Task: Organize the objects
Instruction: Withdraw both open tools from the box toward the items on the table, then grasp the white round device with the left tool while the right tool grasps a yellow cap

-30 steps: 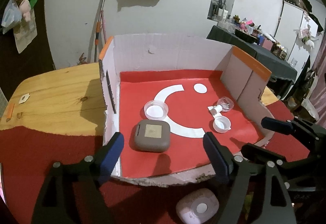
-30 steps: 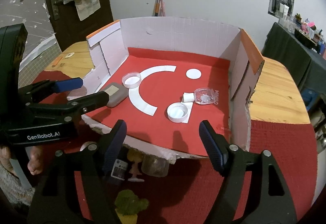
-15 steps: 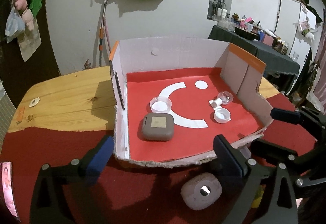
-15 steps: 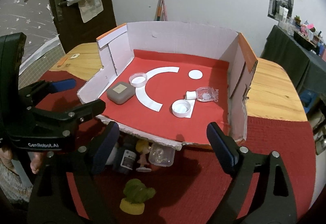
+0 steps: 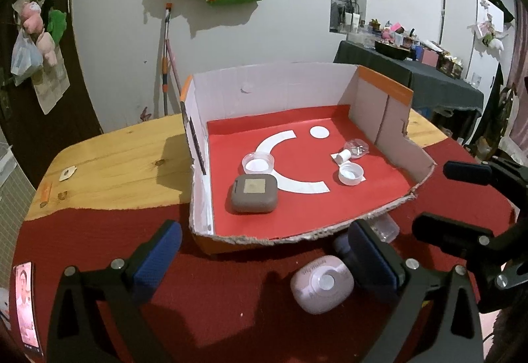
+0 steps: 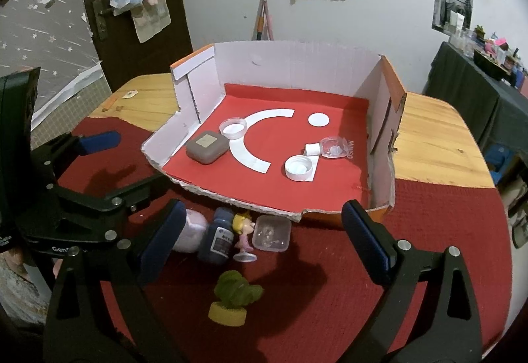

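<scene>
Left wrist view: the left gripper (image 5: 264,259) hangs with its fingers wide apart and nothing between them, above the dark red cloth (image 5: 231,290) in front of the cardboard box (image 5: 280,92). The pink case (image 5: 321,288) lies on the cloth just inside the right finger, near its pad. The box's torn front edge sits just beyond the fingertips; inside, on the red floor, lie a grey case (image 5: 253,193), a clear dish (image 5: 258,162), a white cap (image 5: 350,174) and a small clear bottle (image 5: 353,150), well apart from one another.

In the right wrist view the right gripper (image 6: 264,237) is likewise spread and empty. Between its fingers, against the box front, lie a dark bottle (image 6: 219,239), a doll figure (image 6: 244,236) and a clear plastic box (image 6: 271,232); a green plant toy (image 6: 235,298) stands nearer the camera. Bare cloth lies to the right of these things.
</scene>
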`<state>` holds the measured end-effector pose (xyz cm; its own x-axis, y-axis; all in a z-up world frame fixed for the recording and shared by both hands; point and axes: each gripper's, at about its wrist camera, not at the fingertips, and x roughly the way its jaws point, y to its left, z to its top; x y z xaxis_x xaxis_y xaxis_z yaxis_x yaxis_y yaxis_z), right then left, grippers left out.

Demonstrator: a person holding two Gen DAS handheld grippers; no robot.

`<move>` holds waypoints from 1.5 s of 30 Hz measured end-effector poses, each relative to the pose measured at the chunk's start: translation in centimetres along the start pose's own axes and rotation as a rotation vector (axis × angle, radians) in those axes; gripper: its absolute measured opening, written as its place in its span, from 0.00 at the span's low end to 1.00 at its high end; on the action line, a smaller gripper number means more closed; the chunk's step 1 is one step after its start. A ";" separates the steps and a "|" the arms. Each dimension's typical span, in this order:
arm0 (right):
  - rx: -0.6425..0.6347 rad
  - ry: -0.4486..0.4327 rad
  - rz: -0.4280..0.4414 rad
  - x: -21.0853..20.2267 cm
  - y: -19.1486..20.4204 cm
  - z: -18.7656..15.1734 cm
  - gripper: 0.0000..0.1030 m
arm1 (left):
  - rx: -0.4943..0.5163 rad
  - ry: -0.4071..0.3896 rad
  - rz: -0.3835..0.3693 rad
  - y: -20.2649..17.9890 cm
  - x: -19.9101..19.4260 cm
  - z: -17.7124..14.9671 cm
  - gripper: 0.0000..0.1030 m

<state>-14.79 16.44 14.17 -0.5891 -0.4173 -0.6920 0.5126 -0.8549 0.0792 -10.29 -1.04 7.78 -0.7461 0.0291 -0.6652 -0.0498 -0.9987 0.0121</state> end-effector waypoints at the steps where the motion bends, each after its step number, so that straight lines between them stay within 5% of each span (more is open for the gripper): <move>1: 0.001 -0.002 0.002 -0.2 0.1 -0.1 0.94 | -0.005 -0.002 -0.001 0.1 -0.2 -0.1 1.00; 45: 0.004 0.064 0.004 -1.3 1.5 -5.9 0.94 | 0.036 0.055 -0.010 -2.0 -1.1 -5.3 1.00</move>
<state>-9.55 17.50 10.98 -0.5456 -0.4001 -0.7364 0.5120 -0.8548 0.0850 -5.83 0.66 4.53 -0.7080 0.0360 -0.7053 -0.0817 -0.9962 0.0312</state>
